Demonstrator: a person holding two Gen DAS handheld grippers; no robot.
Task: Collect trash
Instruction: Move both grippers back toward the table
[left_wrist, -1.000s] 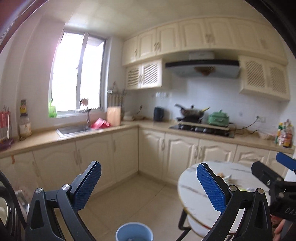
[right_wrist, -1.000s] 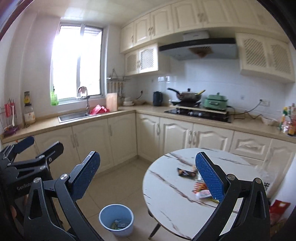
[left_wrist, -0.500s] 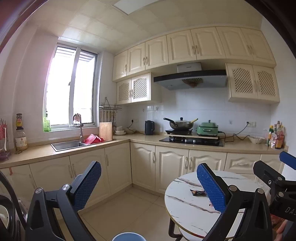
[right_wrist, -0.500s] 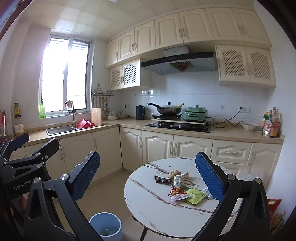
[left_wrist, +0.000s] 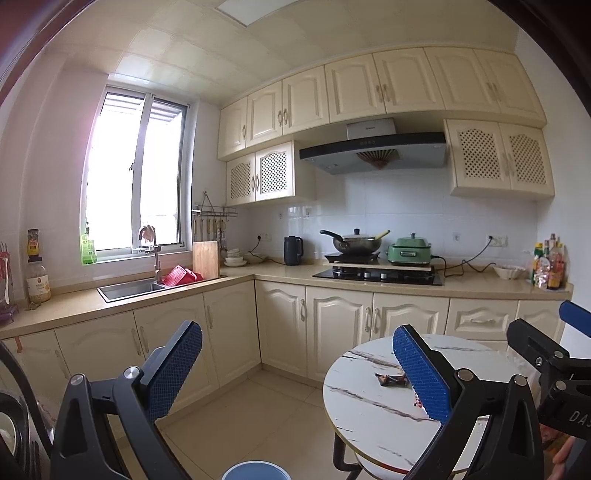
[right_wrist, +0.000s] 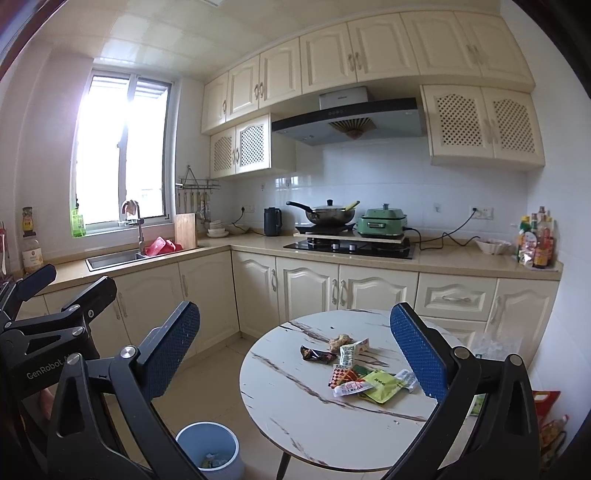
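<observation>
A round table (right_wrist: 317, 413) with a smooth white marbled top is seen; crinkled glossy wrappers (right_wrist: 364, 376) lie scattered near its far right part. A round blue plastic bin (right_wrist: 208, 452) stands on the bare tile floor just left of it. The left gripper (left_wrist: 295, 365) and the right gripper (right_wrist: 295, 354) are both spread wide, and nothing is held.

The right gripper (right_wrist: 295, 354) hung wide open and empty above the round table (right_wrist: 295, 417). Wrappers (right_wrist: 364, 376) lay clustered on it. A blue bin (right_wrist: 212, 448) with scraps stood on the floor beside the table.
</observation>
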